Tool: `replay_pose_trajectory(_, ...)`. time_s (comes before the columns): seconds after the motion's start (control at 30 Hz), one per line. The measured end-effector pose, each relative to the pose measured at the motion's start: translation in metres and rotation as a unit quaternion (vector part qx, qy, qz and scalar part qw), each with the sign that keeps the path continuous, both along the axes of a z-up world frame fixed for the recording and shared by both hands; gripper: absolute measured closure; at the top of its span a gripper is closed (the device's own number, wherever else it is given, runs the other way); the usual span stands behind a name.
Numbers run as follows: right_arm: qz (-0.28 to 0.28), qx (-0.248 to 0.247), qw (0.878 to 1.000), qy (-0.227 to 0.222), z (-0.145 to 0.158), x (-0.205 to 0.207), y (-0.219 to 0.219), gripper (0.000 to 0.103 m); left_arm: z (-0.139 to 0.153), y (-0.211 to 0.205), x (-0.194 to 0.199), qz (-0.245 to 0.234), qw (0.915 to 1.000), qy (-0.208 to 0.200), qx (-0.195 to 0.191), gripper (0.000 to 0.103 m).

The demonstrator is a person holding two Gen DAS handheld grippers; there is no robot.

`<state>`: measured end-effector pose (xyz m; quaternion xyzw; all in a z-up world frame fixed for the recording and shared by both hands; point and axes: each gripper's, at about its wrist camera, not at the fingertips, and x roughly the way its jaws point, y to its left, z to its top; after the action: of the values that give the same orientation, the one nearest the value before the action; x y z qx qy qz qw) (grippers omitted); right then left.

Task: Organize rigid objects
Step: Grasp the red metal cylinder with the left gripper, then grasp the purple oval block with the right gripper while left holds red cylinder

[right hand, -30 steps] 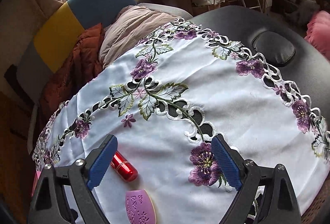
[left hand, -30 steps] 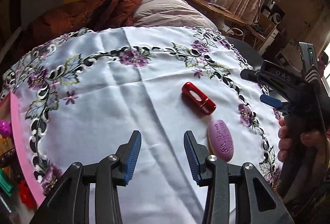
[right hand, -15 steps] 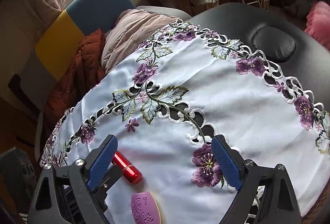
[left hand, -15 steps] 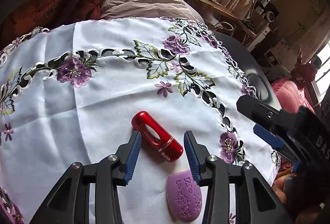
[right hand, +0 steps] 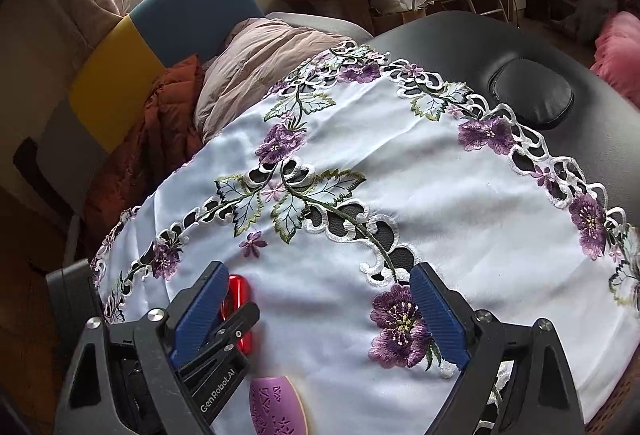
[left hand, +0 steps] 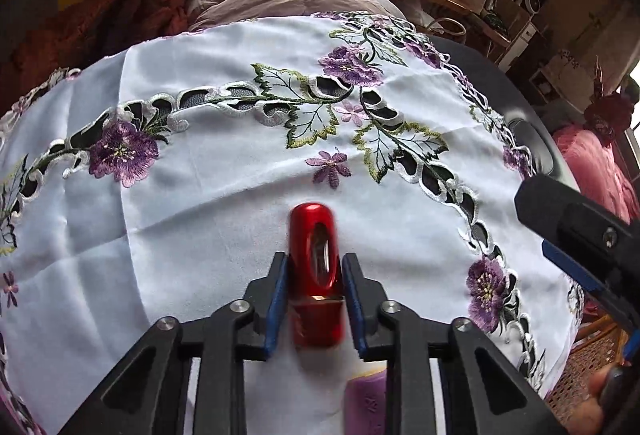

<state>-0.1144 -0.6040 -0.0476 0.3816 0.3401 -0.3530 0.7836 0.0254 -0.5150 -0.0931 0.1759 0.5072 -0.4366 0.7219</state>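
Since a second ago, left gripper (left hand: 312, 295) closed in; jaws now clamp red tube (left hand: 316, 275) mid-body on white cloth (left hand: 200, 235). Glossy, stiff, likely slippery. Right gripper (right hand: 316, 319) jaws wide, idle. Purple oval (right hand: 276, 403) alongside.

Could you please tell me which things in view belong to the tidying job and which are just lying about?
Part of the job:
- red lipstick tube, gripped by the left gripper
- purple oval brush
- right gripper, open

Lying about:
- embroidered cloth
- orange jacket
- pink quilt
- black cushion
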Motion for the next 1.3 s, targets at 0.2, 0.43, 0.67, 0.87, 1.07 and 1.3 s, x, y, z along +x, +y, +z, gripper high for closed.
replay_pose_trajectory(0.2,0.013,0.008,1.0,0.008,-0.005,0.004,-0.001,0.011,0.013,0.043,0.004,0.002,0.9998,-0.014,-0.015,0.077)
replay_pose_trajectory(0.43,0.073,0.027,0.996,0.035,-0.019,0.024,0.012,0.011,0.026,0.12,-0.002,0.039,0.9968,-0.068,-0.014,0.077)
replay_pose_trajectory(0.67,0.107,0.02,0.993,0.049,-0.023,0.033,0.024,0.011,0.023,0.19,-0.024,0.093,0.9888,-0.116,-0.011,0.077)
replay_pose_trajectory(0.87,0.132,0.013,0.99,0.056,-0.022,0.037,0.032,0.019,0.004,0.209,-0.028,0.111,0.9868,-0.117,-0.009,0.077)
replay_pose_trajectory(1.07,0.181,0.023,0.98,0.074,-0.029,0.047,0.047,0.026,0.002,0.208,-0.031,0.11,0.9854,-0.13,-0.008,0.077)
replay_pose_trajectory(1.3,0.206,0.044,0.974,0.08,-0.035,0.05,0.055,0.033,0.0,0.209,-0.03,0.112,0.9853,-0.128,-0.015,0.077)
